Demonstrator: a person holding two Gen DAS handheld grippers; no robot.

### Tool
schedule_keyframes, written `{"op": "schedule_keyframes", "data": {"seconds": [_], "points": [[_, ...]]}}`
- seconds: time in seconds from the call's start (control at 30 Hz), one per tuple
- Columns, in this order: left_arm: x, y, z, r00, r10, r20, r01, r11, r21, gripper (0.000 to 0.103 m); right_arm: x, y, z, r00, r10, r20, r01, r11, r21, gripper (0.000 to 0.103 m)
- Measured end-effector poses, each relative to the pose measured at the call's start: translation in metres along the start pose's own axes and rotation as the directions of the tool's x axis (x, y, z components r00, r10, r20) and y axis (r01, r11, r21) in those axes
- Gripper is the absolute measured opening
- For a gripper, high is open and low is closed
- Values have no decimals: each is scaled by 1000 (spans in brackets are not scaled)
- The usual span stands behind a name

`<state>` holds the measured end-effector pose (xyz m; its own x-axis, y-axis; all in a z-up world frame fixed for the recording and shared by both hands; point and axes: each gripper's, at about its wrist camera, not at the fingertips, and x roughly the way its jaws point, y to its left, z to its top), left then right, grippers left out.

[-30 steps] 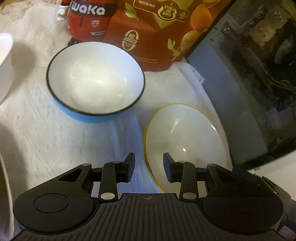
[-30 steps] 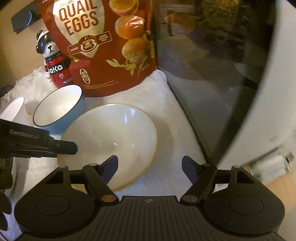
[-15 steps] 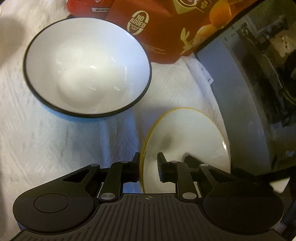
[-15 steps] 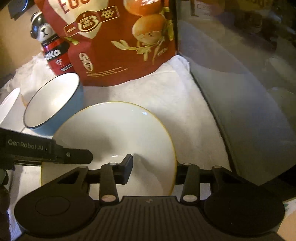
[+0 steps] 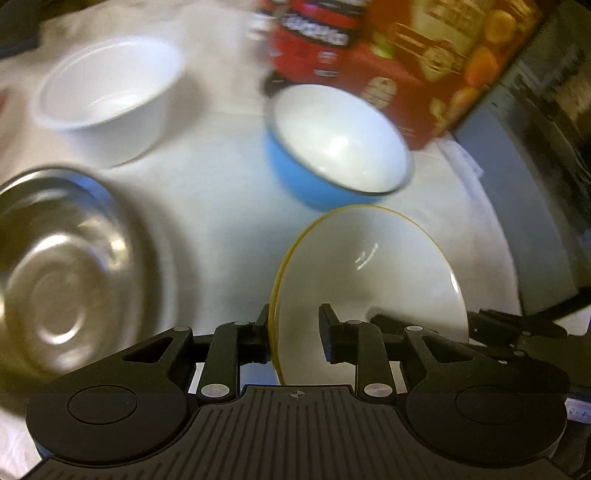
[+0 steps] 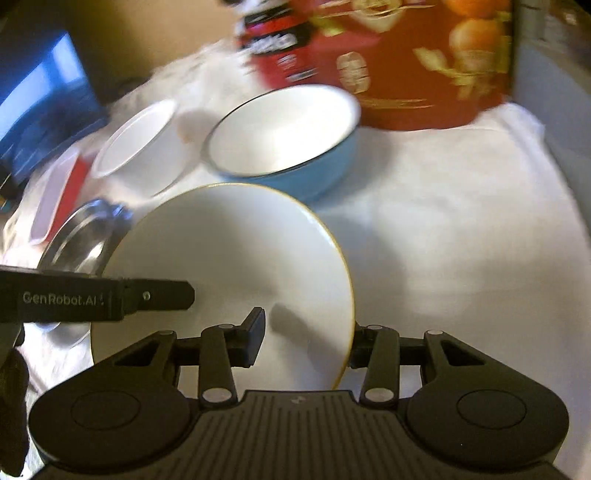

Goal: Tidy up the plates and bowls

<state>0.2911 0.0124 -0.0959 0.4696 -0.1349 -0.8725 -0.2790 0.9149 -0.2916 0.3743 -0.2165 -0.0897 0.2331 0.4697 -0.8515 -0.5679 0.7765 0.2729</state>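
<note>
A white plate with a yellow rim [image 5: 369,277] [image 6: 229,251] hangs tilted between both grippers, above the white cloth. My left gripper [image 5: 294,332] has the plate's left rim between its fingers. Its jaws are opening slightly, while the rim still lies against the left finger. My right gripper [image 6: 306,336] is shut on the opposite rim, one finger on the plate's face and one behind the edge. The left gripper's finger [image 6: 159,295] shows over the plate in the right wrist view. Beyond the plate stand a blue bowl [image 5: 332,147] [image 6: 280,133], a white bowl [image 5: 107,92] [image 6: 136,136] and a steel bowl [image 5: 62,269] [image 6: 79,240].
A red snack bag [image 5: 424,62] and a red bottle [image 5: 314,29] stand behind the bowls. A dark appliance [image 5: 535,147] borders the cloth [image 5: 214,184] on the right. At the far left lie a red and white tray [image 6: 55,192] and a blue object [image 6: 37,110].
Both grippers stood open around the plate's rims, then shut on them. They have carried the plate to the left, bringing the steel and white bowls into view.
</note>
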Motion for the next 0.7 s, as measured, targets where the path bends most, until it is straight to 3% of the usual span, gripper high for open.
{"op": "schedule_keyframes", "data": {"seconds": [0.27, 0.7], "points": [[10, 20, -6, 1000, -8, -7, 7, 996, -88, 28, 11, 20, 7, 1000, -21, -2, 21, 996, -85, 44], [6, 18, -1, 999, -20, -48, 18, 999, -32, 30, 3, 11, 4, 1000, -2, -8, 2, 998, -61, 44]]}}
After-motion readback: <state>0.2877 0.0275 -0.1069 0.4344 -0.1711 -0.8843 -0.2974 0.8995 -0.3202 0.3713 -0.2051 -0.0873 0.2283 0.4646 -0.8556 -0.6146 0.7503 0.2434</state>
